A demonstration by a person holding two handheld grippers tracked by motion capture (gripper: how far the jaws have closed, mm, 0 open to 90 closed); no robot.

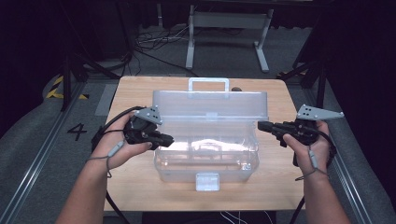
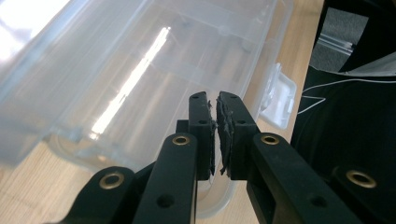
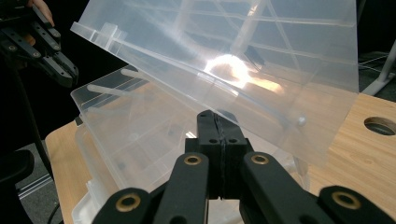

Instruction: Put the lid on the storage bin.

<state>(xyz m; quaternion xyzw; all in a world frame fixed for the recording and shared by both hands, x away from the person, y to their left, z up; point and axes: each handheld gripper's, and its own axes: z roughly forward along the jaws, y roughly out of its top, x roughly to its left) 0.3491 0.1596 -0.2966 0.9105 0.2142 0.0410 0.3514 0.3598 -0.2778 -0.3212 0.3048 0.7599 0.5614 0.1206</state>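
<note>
A clear plastic storage box (image 1: pixel 205 158) stands in the middle of the wooden table, its hinged lid (image 1: pixel 210 105) raised behind it. The lid carries a handle (image 1: pixel 208 84), and a latch (image 1: pixel 207 181) hangs at the box's front. My left gripper (image 1: pixel 169 139) is level at the box's left end, its tips close to the wall. In the left gripper view its jaws (image 2: pixel 215 100) stand almost together with nothing between them, in front of the box wall (image 2: pixel 140 70). My right gripper (image 1: pixel 260 125) is shut and empty just off the box's right end, pointing at the lid (image 3: pixel 243 56).
The wooden table (image 1: pixel 140 186) has bare strips in front of the box and at both sides. A round hole (image 3: pixel 380 125) is cut in the tabletop near its far edge. Behind the table stand a white frame (image 1: pixel 229 28) and loose cables on the floor.
</note>
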